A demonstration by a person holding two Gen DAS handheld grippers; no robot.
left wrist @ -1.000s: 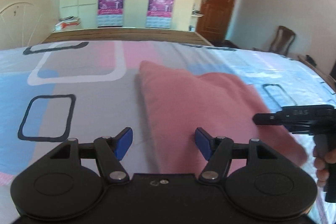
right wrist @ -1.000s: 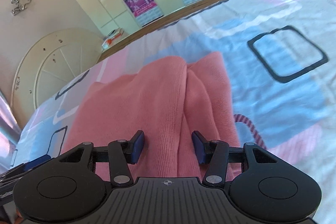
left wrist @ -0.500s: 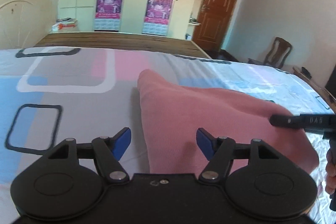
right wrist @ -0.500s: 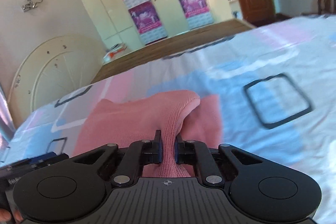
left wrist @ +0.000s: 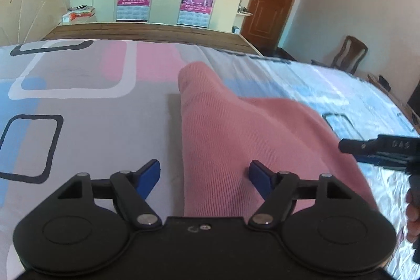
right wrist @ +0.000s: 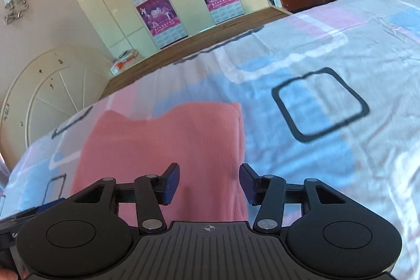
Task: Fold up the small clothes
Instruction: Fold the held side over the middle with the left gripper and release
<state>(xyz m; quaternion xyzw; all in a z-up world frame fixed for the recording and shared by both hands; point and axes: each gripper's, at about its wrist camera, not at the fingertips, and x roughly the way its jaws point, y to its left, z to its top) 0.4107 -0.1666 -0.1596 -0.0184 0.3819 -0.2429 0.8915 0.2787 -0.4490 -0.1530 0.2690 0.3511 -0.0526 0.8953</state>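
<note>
Lying folded on the patterned bedsheet [left wrist: 78, 122], the pink knit garment [left wrist: 249, 138] sits just beyond both tongs. Right gripper [right wrist: 209, 184] has just spread, releasing it; left gripper [left wrist: 204, 176] spreads wide, pinching nothing, likely readying another fold.

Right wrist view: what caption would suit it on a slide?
Open right gripper poised over a folded pink garment lying on a patterned bedsheet, its jaws just opened.

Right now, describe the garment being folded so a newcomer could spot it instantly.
Start at the bed sheet, printed with pink, blue and grey blocks and dark rounded squares. Lying on it, just ahead of both grippers, is the pink knit garment. It is the only plain, ribbed, single-colour piece on the bed.
</note>
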